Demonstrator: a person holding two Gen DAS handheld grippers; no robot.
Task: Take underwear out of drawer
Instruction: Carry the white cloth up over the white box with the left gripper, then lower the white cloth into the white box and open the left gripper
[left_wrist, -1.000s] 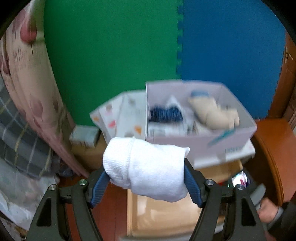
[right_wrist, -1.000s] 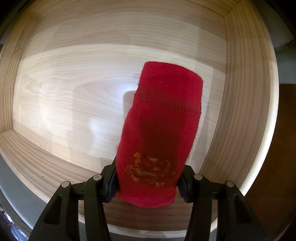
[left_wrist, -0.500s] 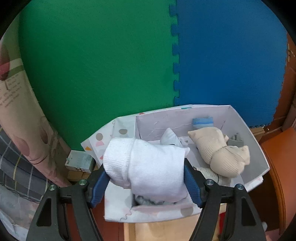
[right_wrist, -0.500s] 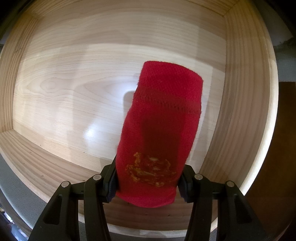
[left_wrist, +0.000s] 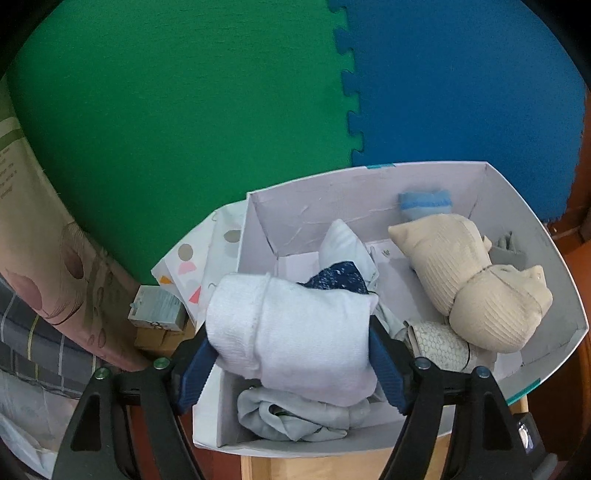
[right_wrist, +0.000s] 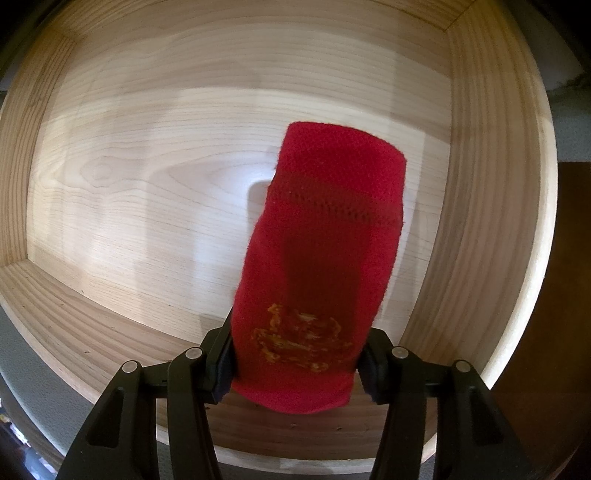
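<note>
In the left wrist view my left gripper (left_wrist: 291, 350) grips a white rolled garment (left_wrist: 291, 332) across its width, just above the near end of a white cardboard box (left_wrist: 369, 177). Its jaws are opening, though the blue pads (left_wrist: 195, 365) still touch the roll. In the right wrist view my right gripper (right_wrist: 295, 369) points straight down into a bare wooden drawer (right_wrist: 147, 184). It holds a red rolled garment with a yellow emblem (right_wrist: 325, 240) by its near end. These jaws are also opening, with the roll still between them.
The box holds beige rolls (left_wrist: 469, 288), a light blue roll (left_wrist: 424, 203), a dark speckled piece (left_wrist: 336, 277), a patterned roll (left_wrist: 439, 343) and pale grey cloth (left_wrist: 291, 417). Green (left_wrist: 184, 110) and blue (left_wrist: 461, 92) foam mats lie beyond. A small carton (left_wrist: 157, 308) and draped fabric (left_wrist: 55, 277) are left.
My left gripper has carried the white roll forward and down until it hangs over the box's near end. The right gripper and the red roll have stayed put in the drawer.
</note>
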